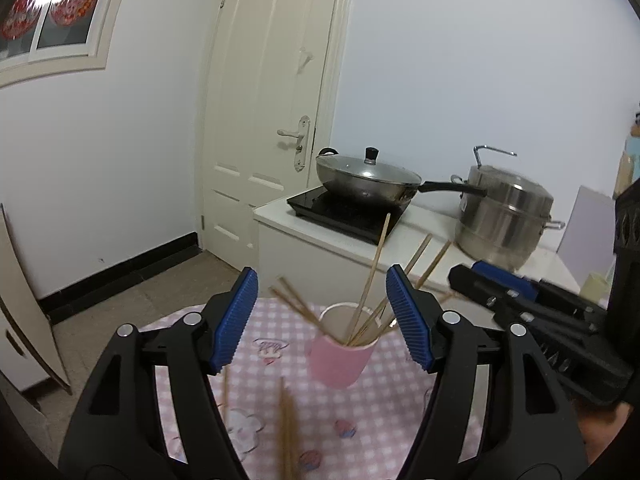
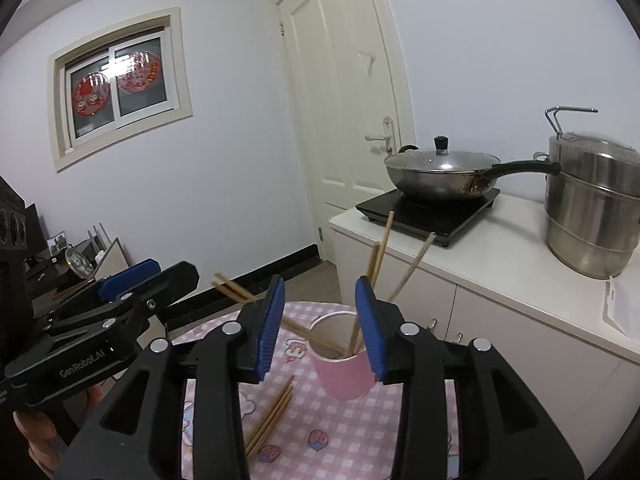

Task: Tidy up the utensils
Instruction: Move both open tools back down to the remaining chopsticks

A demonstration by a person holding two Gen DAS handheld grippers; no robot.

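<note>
Closest to us, the left gripper (image 1: 322, 320) has its blue pads spread wide with nothing between them. The right gripper (image 2: 318, 326) is partly open, and it holds nothing too. Both hang above a small round table (image 2: 340, 440) with a pink checked cloth.

On the cloth, near the grippers, lies a little bunch of loose chopsticks (image 2: 270, 420). They lie flat, side by side, touching each other. These are the ones not yet put away.

A bit further back stands a pink cup (image 2: 345, 376). More chopsticks (image 1: 370, 280) already stand inside it, leaning out in different ways like a fan.

The sticks look like wood, so they are likely light, thin and stiff. They will not bend, but they are smooth and round, so they could roll or slip out of the pads. It is best to pinch one near its middle, so it does not tip. The cup looks light too, and a bump could knock it over.

Behind the table is a white counter (image 2: 500, 280) with a lidded pan (image 2: 440, 176) on a black cooktop, and a tall steel pot (image 2: 592, 208) beside it.
</note>
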